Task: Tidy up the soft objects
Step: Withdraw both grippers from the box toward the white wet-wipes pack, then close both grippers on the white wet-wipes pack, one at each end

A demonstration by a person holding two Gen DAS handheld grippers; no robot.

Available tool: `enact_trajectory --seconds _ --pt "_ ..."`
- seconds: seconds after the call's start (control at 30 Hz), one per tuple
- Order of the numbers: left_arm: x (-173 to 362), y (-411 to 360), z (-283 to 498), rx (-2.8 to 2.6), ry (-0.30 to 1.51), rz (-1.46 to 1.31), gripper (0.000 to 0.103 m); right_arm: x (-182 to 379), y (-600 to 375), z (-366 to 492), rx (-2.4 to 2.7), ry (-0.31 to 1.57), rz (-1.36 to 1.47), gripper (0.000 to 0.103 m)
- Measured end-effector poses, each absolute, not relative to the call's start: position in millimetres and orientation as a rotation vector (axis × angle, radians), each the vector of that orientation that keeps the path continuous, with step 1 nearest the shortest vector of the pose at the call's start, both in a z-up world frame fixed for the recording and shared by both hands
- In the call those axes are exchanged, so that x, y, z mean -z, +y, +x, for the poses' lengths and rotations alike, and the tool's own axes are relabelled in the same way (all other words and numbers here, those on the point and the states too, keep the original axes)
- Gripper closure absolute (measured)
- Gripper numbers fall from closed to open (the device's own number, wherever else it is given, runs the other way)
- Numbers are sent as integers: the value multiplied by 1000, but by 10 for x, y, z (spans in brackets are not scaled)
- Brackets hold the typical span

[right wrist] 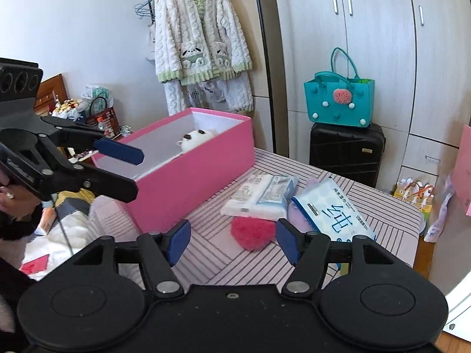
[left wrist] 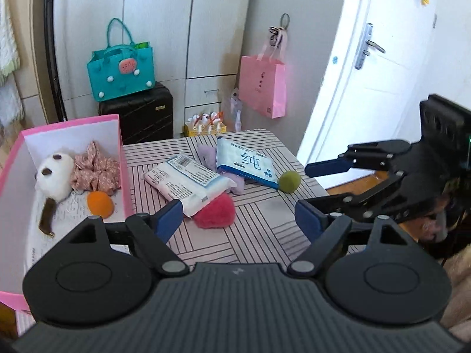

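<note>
A fluffy pink heart (left wrist: 215,210) (right wrist: 251,232) lies on the striped table (left wrist: 259,229). My left gripper (left wrist: 238,220) is open just in front of it, with nothing between its pads. My right gripper (right wrist: 234,241) (left wrist: 306,186) is open too and faces the heart from the other side. Behind the heart lie a white tissue pack (left wrist: 188,181) (right wrist: 262,197), a blue tissue pack (left wrist: 247,161) (right wrist: 332,214), a purple cloth (left wrist: 206,153) and a green ball (left wrist: 289,181). The pink box (left wrist: 125,176) (right wrist: 191,173) holds a panda plush (left wrist: 56,176) (right wrist: 197,139), a floral scrunchie (left wrist: 97,170) and an orange ball (left wrist: 100,204). The left gripper (right wrist: 137,173) shows beside the box.
A teal bag (left wrist: 120,70) sits on a black suitcase (left wrist: 141,114) behind the table. A pink paper bag (left wrist: 265,88) hangs by the wardrobe, near a white door (left wrist: 368,73). A fluffy jacket (right wrist: 200,35) hangs on the wall. The table's right edge (left wrist: 312,176) is close to the green ball.
</note>
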State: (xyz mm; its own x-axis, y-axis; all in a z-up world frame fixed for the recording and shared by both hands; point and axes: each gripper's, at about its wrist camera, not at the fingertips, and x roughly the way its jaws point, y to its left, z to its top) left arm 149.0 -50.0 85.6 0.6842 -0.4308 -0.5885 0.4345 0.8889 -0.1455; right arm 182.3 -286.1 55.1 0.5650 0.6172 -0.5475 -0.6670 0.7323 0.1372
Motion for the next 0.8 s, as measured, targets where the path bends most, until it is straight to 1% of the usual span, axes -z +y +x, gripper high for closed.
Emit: enact_trajectory --seconds 0.1,0.17,0.43,0.47,0.57,0.67,0.8 --pt "-735 -635 1506 465 611 39 18 -385 -2851 1953 -745 604 -92 34" --pt "-647 -704 1558 468 622 32 17 -300 -2842 2031 -731 598 -102 34" --pt "-346 -742 1970 329 635 -121 17 -34 -2778 2289 -711 521 -204 34" --pt "-315 -737 2018 311 636 -133 19 -7 -2758 2323 -721 518 -217 34" --pt "-215 -789 2142 250 624 -103 19 64 -2684 2422 -749 515 -253 35" --pt "-120 -889 2239 201 621 -42 19 115 -2605 2535 -766 528 -262 37" --pt "-68 -851 2404 204 653 -107 19 167 -2533 2693 -784 552 -257 37"
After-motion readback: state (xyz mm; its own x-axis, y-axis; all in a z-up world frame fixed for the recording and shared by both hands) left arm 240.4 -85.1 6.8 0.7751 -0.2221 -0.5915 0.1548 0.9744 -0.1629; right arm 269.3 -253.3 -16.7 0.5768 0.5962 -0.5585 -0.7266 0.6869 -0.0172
